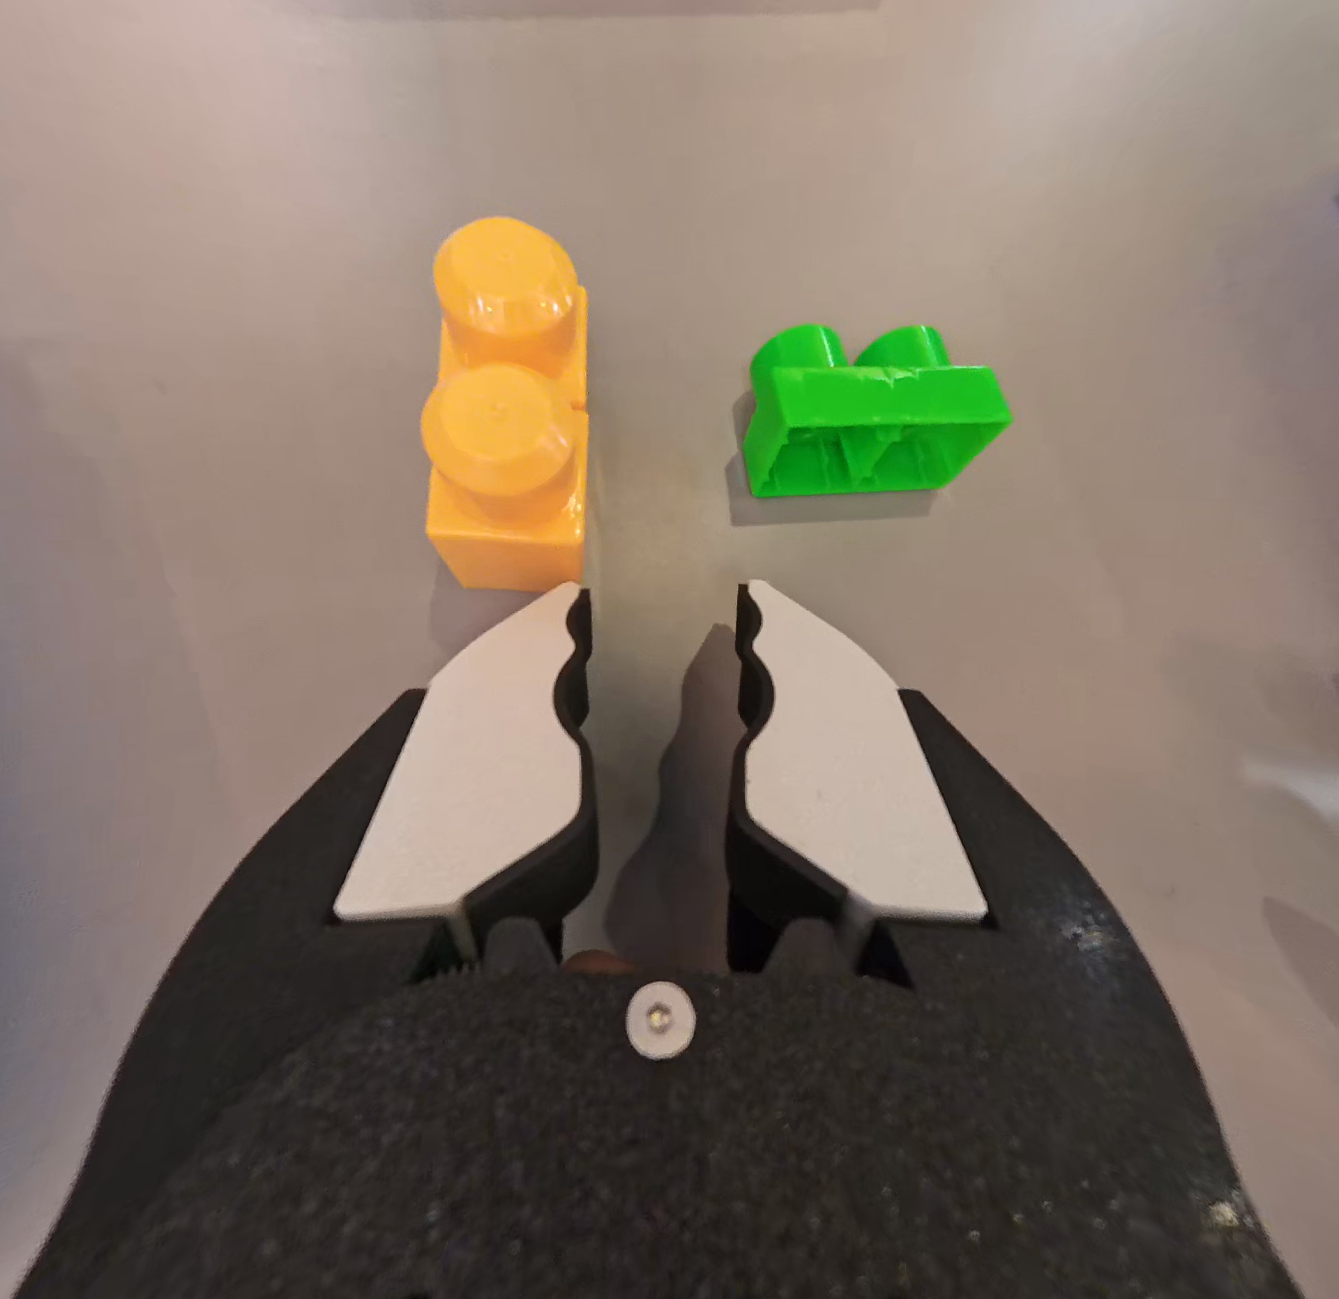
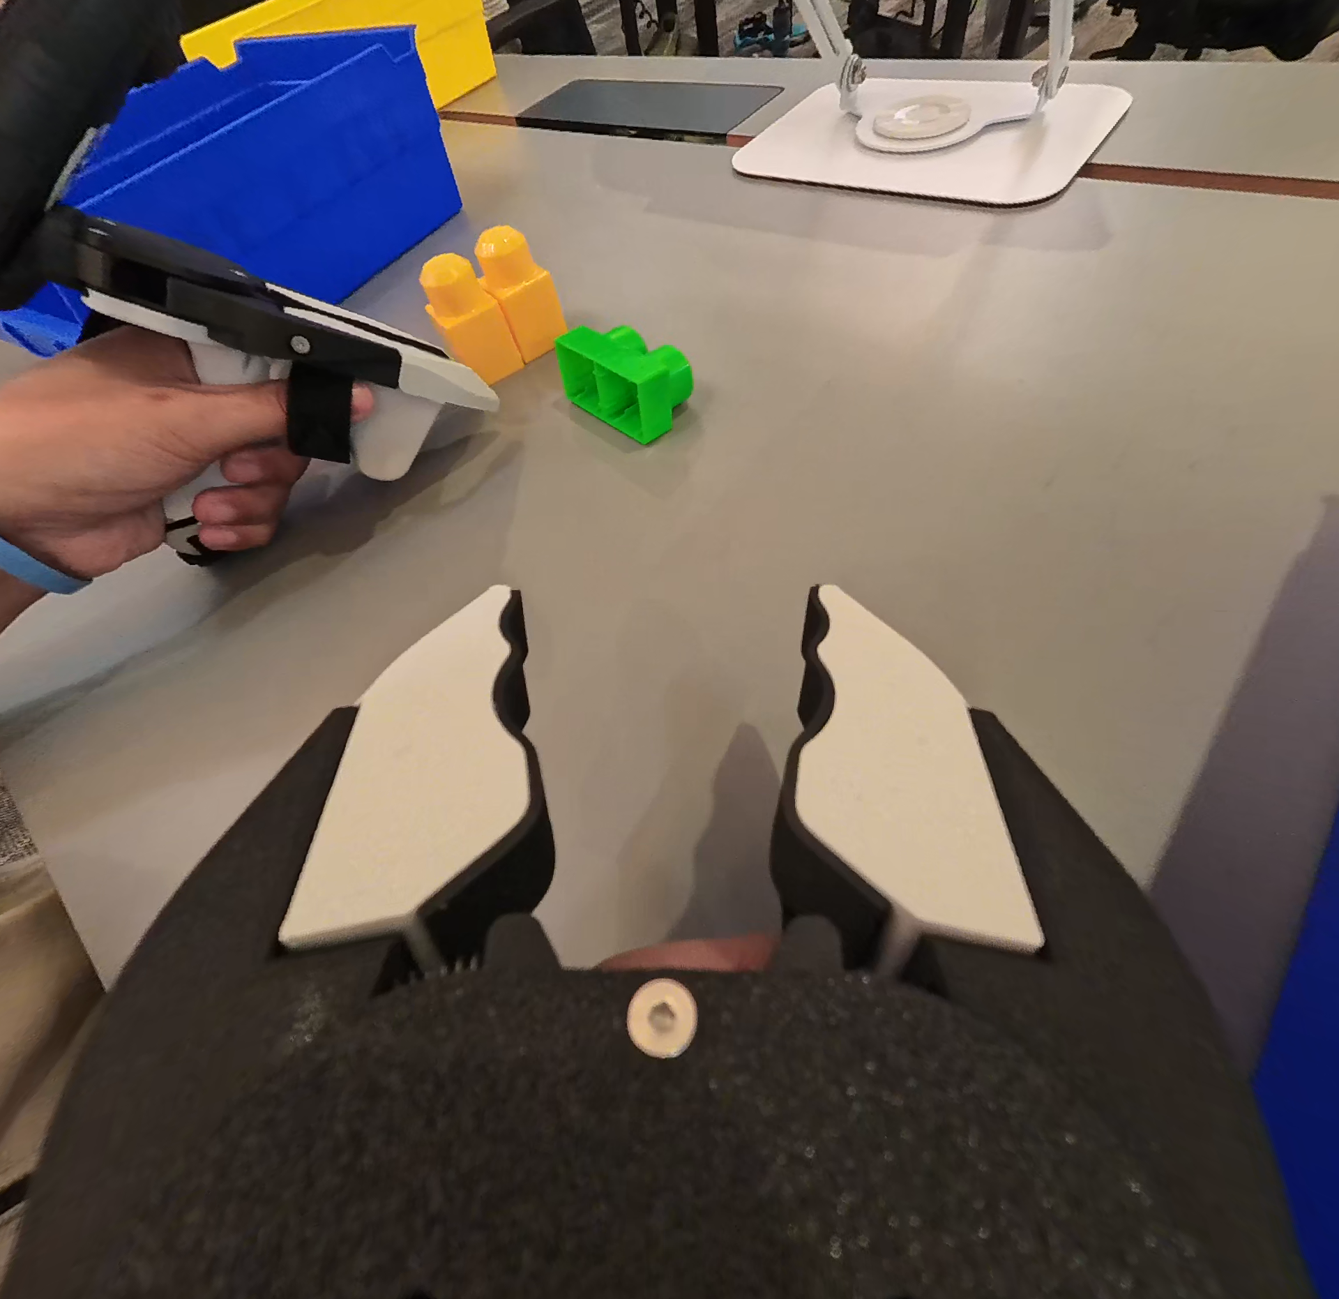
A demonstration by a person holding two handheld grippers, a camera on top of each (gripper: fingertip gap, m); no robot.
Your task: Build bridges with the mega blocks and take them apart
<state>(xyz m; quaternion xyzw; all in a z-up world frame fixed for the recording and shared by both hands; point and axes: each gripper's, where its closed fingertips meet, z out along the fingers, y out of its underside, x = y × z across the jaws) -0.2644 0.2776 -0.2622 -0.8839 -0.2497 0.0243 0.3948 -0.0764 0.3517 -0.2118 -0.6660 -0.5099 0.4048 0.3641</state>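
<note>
Left wrist view, left to right. Orange block: two-stud, glossy moulded plastic, upright on the grey worktop, studs up. Long axis runs away from the camera, in line with the fingers. Its near end sits just ahead of the left fingertip of the left hand-held gripper. That gripper is part open, a narrow gap between the wavy black pads, nothing held; it aims at the bare strip between the two blocks.

Green block: two-stud, tipped on its side, hollow ribbed underside facing the camera, studs pointing away. Long axis runs across the view. Edges look rough. Near the orange block, not touching it.

Right wrist view, left to right. A hand grips the left hand-held gripper's white pistol handle, index finger through a black strap. Behind it a blue plastic bin, then a yellow bin beyond; contents of both hidden. Orange block stands just beside the blue bin. Green block lies just right of the orange one, open underside toward the camera and left.

Right hand-held gripper: wide open, empty, over bare worktop, well apart from both blocks. Far right, a flat white stand base and a dark flat slab.
</note>
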